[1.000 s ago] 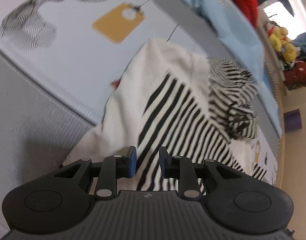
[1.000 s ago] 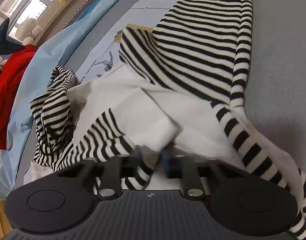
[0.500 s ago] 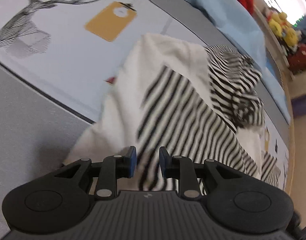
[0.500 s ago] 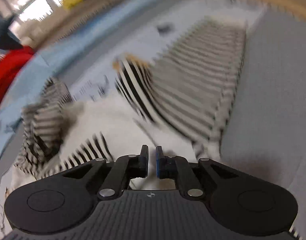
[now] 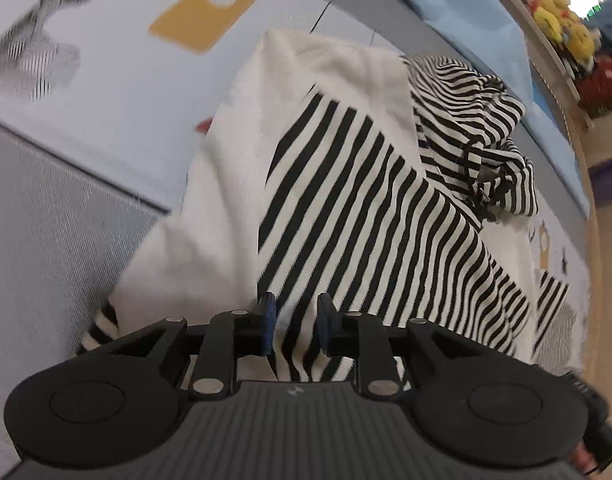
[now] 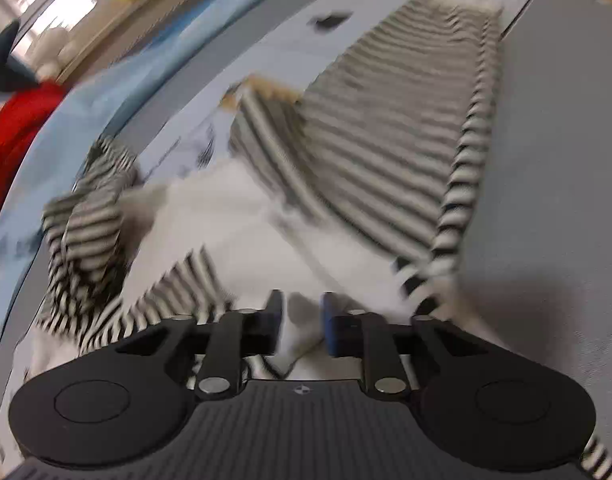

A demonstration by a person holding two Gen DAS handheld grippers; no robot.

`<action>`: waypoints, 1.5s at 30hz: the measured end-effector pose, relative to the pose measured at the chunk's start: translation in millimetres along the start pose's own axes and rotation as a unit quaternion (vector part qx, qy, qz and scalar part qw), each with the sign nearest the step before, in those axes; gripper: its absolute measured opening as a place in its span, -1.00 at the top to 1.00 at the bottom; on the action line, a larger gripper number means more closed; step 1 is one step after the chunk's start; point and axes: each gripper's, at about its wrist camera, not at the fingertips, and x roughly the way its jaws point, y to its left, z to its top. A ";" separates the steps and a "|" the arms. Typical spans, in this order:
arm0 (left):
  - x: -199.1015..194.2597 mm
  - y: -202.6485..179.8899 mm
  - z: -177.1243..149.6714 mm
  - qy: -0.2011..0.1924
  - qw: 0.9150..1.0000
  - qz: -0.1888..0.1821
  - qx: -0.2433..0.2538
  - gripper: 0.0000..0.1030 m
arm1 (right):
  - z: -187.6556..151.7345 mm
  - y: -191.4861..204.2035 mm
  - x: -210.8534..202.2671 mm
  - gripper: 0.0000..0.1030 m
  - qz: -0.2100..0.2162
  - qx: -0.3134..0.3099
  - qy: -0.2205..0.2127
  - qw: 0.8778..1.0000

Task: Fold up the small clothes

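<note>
A black-and-white striped garment (image 5: 370,200) with cream parts lies spread on a printed mat; it also shows, blurred, in the right wrist view (image 6: 386,152). My left gripper (image 5: 293,322) has its fingers a small gap apart with striped cloth between them. My right gripper (image 6: 302,324) stands a small gap apart over a cream fold (image 6: 302,340) of the garment. A bunched striped hood (image 5: 478,120) lies at the far side.
The mat (image 5: 126,92) carries a deer drawing and a yellow tag print (image 5: 202,20). A grey surface (image 6: 554,160) lies on the right. A light blue cloth (image 5: 458,4), a red item (image 6: 14,128) and plush toys (image 5: 562,20) sit beyond.
My right gripper, nearly closed half a second ago, has opened a little and the view is blurred with motion. My left gripper has shifted slightly over the garment, with its gap unchanged.
</note>
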 end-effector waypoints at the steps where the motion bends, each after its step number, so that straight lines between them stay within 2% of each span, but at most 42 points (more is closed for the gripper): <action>1: -0.8 0.4 0.4 0.001 1.000 -0.002 0.002 0.51 | 3.2 -3.2 0.0 0.25 -0.010 0.008 -0.005 1.000; 3: 0.8 1.1 0.8 0.006 1.000 -0.006 0.003 0.50 | 4.6 -8.0 3.5 0.24 -0.024 0.015 -0.002 1.000; 7: -2.6 -8.1 -1.5 -0.007 0.999 0.013 0.037 0.50 | 2.9 -5.8 14.4 0.25 -0.016 0.001 0.019 1.000; 9: -4.0 -18.5 -3.8 -0.018 0.997 0.026 0.071 0.50 | 1.1 1.4 11.8 0.87 0.000 -0.017 0.013 1.000; 10: -5.6 -25.0 -5.8 -0.025 0.995 0.032 0.092 0.50 | 2.3 5.0 8.6 0.90 0.014 -0.024 0.003 1.000; 14: -1.9 -48.1 -18.3 -0.031 0.984 0.042 0.169 0.49 | 5.6 19.2 -13.6 0.92 0.055 -0.064 -0.064 0.994; 16: 7.9 -55.5 -27.0 -0.014 0.977 0.053 0.207 0.36 | 8.3 13.3 -3.9 0.92 0.031 -0.053 -0.033 0.998; 18: 21.3 -61.1 -36.0 0.012 0.969 0.070 0.236 0.32 | 7.0 1.4 13.4 0.91 -0.006 -0.033 0.020 0.999; 19: 25.1 -62.8 -39.6 0.017 0.965 0.077 0.249 0.32 | 6.2 -6.3 17.8 0.90 -0.011 -0.017 0.034 0.999; 21: 21.5 -69.0 -42.2 0.000 0.961 0.087 0.261 0.32 | 8.4 -8.2 9.1 0.79 -0.003 -0.011 0.021 1.000; 23: 16.3 -72.5 -41.7 -0.012 0.963 0.069 0.260 0.31 | 11.6 -0.3 -7.1 0.76 0.007 -0.043 -0.024 0.999; 24: 18.9 -72.9 -42.0 -0.005 0.964 0.065 0.256 0.28 | 12.4 2.0 -10.2 0.72 0.014 -0.054 -0.033 0.998; 25: 25.5 -73.1 -43.7 0.007 0.964 0.072 0.255 0.27 | 14.0 1.3 -6.7 0.63 0.023 -0.056 -0.020 0.998; 26: 31.0 -74.2 -46.5 0.015 0.962 0.083 0.260 0.27 | 14.3 -2.3 3.1 0.59 0.028 -0.052 0.019 0.998; 28: 34.9 -81.7 -52.8 0.006 0.952 0.101 0.289 0.22 | 12.9 -15.6 16.8 0.60 0.015 -0.026 0.065 0.997; 30: 27.8 -89.4 -53.4 -0.012 0.952 0.097 0.291 0.17 | 17.8 -22.6 12.0 0.60 0.023 -0.012 0.054 0.998; 31: 24.7 -92.7 -52.6 -0.017 0.954 0.085 0.288 0.08 | 22.7 -21.3 6.6 0.60 0.022 -0.029 0.039 0.999; 33: 19.6 -97.0 -51.8 -0.025 0.957 0.071 0.281 0.04 | 36.3 -21.1 -6.1 0.58 0.027 -0.057 -0.007 0.998; 35: 19.8 -105.1 -55.3 -0.028 0.955 0.072 0.285 0.04 | 52.2 -29.8 -17.0 0.57 0.040 -0.063 -0.039 0.996; 39: 16.9 -113.9 -62.3 -0.035 0.951 0.066 0.300 0.04 | 89.5 -70.3 -19.8 0.63 0.036 -0.045 -0.083 0.995; 40: 16.0 -114.8 -63.1 -0.037 0.950 0.063 0.302 0.04 | 100.4 -84.0 -19.5 0.86 0.038 -0.037 -0.094 0.994; 41: 14.1 -115.5 -64.6 -0.041 0.950 0.063 0.304 0.04 | 112.8 -98.1 -17.6 0.93 0.038 -0.030 -0.107 0.993; 43: 12.8 -114.8 -65.5 -0.046 0.949 0.059 0.305 0.04 | 135.8 -121.9 -10.4 0.93 0.025 -0.014 -0.132 0.991; 45: 12.6 -115.2 -65.3 -0.048 0.950 0.055 0.302 0.04 | 159.7 -149.1 0.2 0.86 0.025 0.030 -0.144 0.989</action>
